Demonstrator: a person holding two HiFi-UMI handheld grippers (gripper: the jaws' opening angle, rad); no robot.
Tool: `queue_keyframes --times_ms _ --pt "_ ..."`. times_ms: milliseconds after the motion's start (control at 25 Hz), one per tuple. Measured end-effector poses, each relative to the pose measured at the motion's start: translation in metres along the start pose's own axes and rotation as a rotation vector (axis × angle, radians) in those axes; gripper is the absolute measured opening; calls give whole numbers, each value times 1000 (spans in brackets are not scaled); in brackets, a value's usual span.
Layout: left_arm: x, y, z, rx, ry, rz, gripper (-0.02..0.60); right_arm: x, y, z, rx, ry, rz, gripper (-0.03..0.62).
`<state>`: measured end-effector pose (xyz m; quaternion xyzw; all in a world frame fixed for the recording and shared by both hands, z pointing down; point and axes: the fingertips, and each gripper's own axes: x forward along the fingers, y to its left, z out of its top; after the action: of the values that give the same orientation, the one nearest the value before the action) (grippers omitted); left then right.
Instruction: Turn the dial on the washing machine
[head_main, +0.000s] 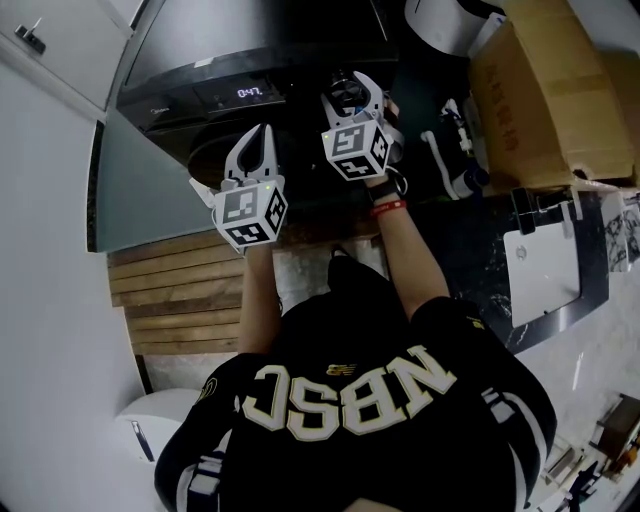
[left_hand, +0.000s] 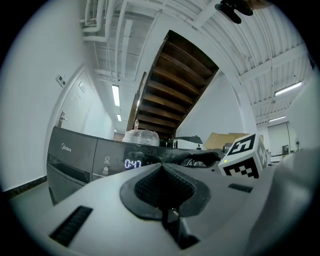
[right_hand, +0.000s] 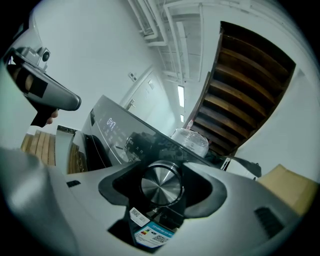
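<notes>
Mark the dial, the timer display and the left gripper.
dial (right_hand: 161, 184): right gripper view, centre of its metal face.
timer display (left_hand: 132, 163): left gripper view, lit digits.
left gripper (head_main: 259, 131): head view, between its fingertips.

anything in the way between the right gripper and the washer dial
Nothing visible does. The dial sits right between the jaws of the right gripper, which press on it from both sides. The left gripper is shut, off to the side.

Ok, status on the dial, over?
Right tool clamped on dial. Left tool shut, empty, off the washing machine. Nothing blocking the dial.
</notes>
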<state>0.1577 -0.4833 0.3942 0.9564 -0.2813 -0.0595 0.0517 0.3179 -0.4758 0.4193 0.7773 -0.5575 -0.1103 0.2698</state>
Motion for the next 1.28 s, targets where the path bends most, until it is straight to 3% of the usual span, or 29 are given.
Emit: queue_keyframes --times_ms 240,440,520,1280 --pt "-1 2 0 -3 0 9 14 0 -3 1 102 -4 -16 259" --pt "-4 6 0 -5 -2 17 14 -1 -14 -4 400 -61 -61 261" --pt "-4 7 1 -6 -4 19 14 -1 -17 -6 468 -68 -72 261" --pt "-3 5 4 -9 -14 9 14 -1 -19 -8 509 -70 -68 261"
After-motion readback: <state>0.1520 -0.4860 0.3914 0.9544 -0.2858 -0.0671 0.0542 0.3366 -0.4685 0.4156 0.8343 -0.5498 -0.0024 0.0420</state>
